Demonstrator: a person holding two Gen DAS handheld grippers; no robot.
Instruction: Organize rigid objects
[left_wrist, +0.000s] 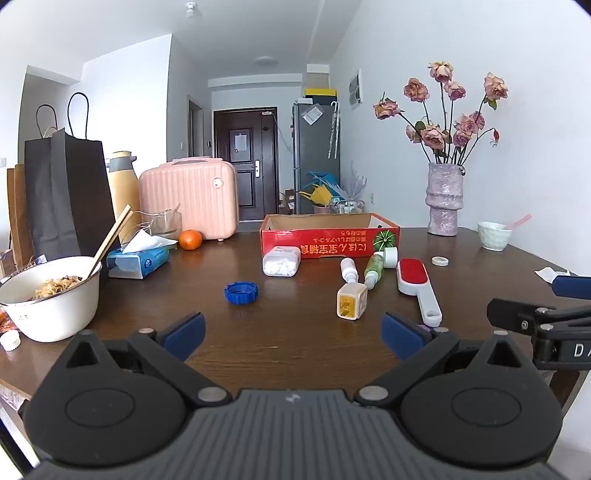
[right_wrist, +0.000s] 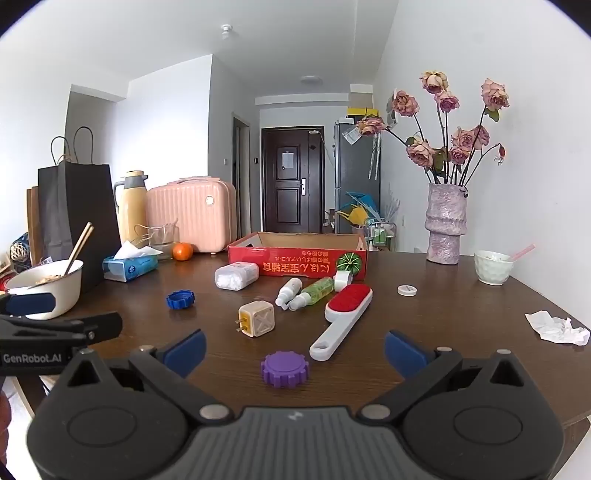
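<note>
A red cardboard box (left_wrist: 328, 240) (right_wrist: 295, 264) stands open at the table's middle back. In front of it lie a clear box of white pellets (left_wrist: 281, 261) (right_wrist: 236, 276), a white bottle (left_wrist: 348, 268) (right_wrist: 289, 291), a green bottle (left_wrist: 373, 269) (right_wrist: 314, 291), a cream plug adapter (left_wrist: 351, 300) (right_wrist: 256, 318), a red-and-white lint brush (left_wrist: 417, 288) (right_wrist: 343, 319) and a blue cap (left_wrist: 241, 292) (right_wrist: 180, 299). A purple cap (right_wrist: 285, 368) lies just ahead of my right gripper (right_wrist: 295, 354). Both that one and my left gripper (left_wrist: 293, 336) hang wide open over the near table, holding nothing.
On the left stand a white bowl with chopsticks (left_wrist: 48, 295), a tissue pack (left_wrist: 138, 260), an orange (left_wrist: 190, 239), a pink case (left_wrist: 190, 197) and paper bags (left_wrist: 66, 192). A vase of roses (left_wrist: 445, 199), a small cup (left_wrist: 494, 235), a white lid (left_wrist: 440, 260) and crumpled paper (right_wrist: 557, 326) sit on the right.
</note>
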